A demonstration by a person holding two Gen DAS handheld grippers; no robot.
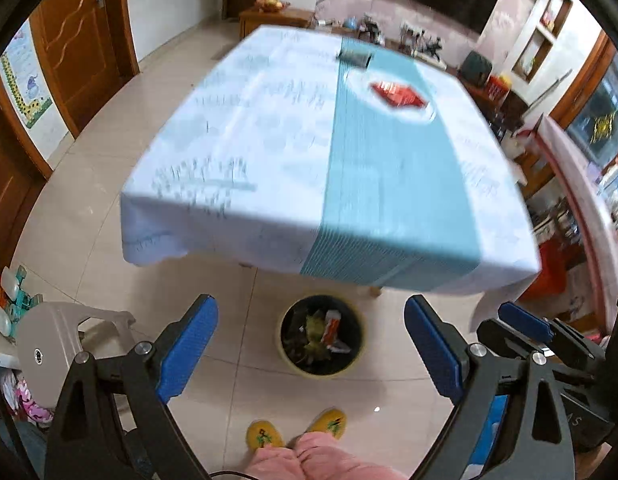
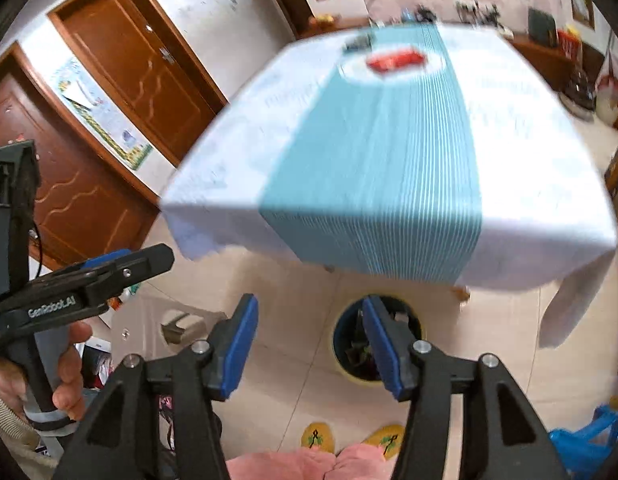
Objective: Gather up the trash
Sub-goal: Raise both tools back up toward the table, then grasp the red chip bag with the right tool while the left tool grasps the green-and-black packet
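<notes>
Only the right wrist view shows the left hand [image 2: 65, 364].

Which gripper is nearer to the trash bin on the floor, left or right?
Right, though only narrowly. The right gripper hangs almost over the trash bin, its right finger overlapping the rim. The left gripper frames the bin between open fingers, slightly farther back.
</notes>
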